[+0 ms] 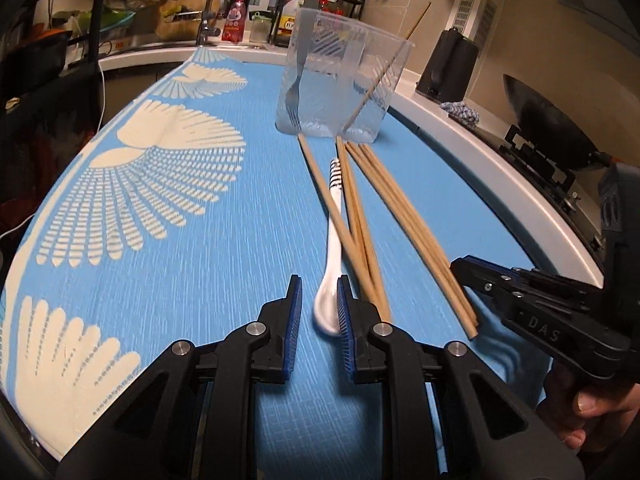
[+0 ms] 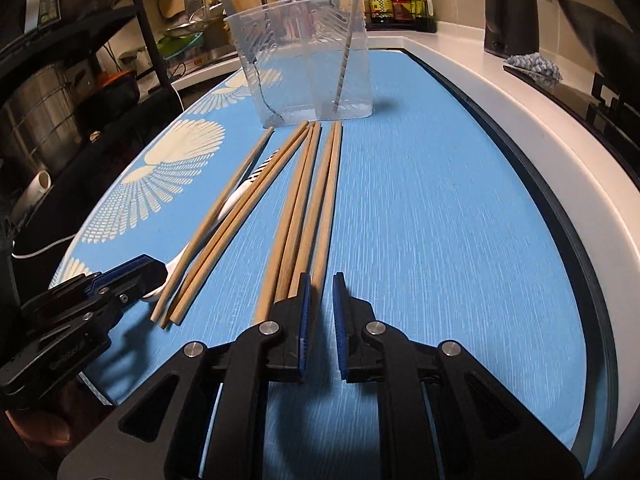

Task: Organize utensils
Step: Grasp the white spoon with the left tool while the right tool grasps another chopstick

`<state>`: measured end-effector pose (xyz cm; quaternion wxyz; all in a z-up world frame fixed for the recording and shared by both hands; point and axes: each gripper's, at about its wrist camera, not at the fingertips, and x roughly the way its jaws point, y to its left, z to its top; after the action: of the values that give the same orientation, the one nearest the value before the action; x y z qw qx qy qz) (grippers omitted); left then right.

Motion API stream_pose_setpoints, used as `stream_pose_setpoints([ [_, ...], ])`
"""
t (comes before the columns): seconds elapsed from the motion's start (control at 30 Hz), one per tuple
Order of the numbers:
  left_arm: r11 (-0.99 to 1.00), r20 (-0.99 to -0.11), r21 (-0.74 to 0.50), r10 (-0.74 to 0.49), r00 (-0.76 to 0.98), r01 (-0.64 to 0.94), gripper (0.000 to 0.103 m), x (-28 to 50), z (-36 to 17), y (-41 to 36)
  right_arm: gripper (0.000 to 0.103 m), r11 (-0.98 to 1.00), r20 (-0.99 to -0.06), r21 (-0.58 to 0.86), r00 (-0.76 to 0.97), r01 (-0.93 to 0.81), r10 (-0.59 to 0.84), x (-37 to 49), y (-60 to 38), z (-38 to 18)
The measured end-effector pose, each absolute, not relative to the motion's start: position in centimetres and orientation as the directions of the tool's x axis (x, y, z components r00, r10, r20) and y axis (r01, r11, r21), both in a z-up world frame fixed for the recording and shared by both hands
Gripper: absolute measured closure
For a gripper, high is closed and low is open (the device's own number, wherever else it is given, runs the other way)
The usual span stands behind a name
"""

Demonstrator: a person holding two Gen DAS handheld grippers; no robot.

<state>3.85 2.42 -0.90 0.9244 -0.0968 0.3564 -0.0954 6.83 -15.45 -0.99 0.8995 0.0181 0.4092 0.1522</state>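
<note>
Left hand-held gripper (image 1: 319,300) hides spoon (image 1: 332,248) bowl (partly).

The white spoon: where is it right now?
In the left wrist view the white spoon lies on the blue cloth, bowl end between the left hand-held gripper fingers, its handle crossed by wooden chopsticks and pointing toward the clear container.

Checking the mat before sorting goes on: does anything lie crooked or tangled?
Yes. The white spoon lies pinned under crossed wooden chopsticks, which fan out unevenly on the blue mat before the clear container. A fork and one chopstick lean inside it. Nothing spilled or broken.
</note>
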Motion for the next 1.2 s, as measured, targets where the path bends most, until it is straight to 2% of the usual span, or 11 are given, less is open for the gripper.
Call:
stream_pose_setpoints([
  [0.2, 0.968, -0.633, -0.214, -0.241, 0.735, 0.133, 0.084, 3.4, -1.3, 1.3, 0.093, 0.960, -0.731, 0.124, 0.631, -0.252, 0.260, 6.2, -15.8, -1.0],
  [0.33, 0.980, -0.636, -0.141, -0.197, 0.746, 0.138, 0.085, 3.0, -1.3, 0.1, 0.096, 0.963, -0.733, 0.107, 0.635, -0.247, 0.244, 6.1, -16.0, -1.0],
  [0.53, 0.993, -0.635, -0.113, -0.106, 0.765, 0.044, 0.093, 3.3, -1.0, 1.8, 0.098, 0.979, -0.732, 0.092, 0.655, -0.181, 0.189, 6.2, -17.5, -0.7],
  [0.73, 0.996, -0.620, -0.079, -0.022, 0.785, -0.035, 0.093, 3.5, -1.1, 3.5, 0.097, 0.988, -0.736, 0.099, 0.659, -0.122, 0.155, 6.6, -19.9, -1.0],
  [1.2, 0.994, -0.603, -0.110, -0.074, 0.794, 0.009, 0.089, 2.6, -1.6, 3.4, 0.093, 0.988, -0.700, 0.061, 0.699, -0.141, 0.143, 4.5, -19.8, -1.3],
])
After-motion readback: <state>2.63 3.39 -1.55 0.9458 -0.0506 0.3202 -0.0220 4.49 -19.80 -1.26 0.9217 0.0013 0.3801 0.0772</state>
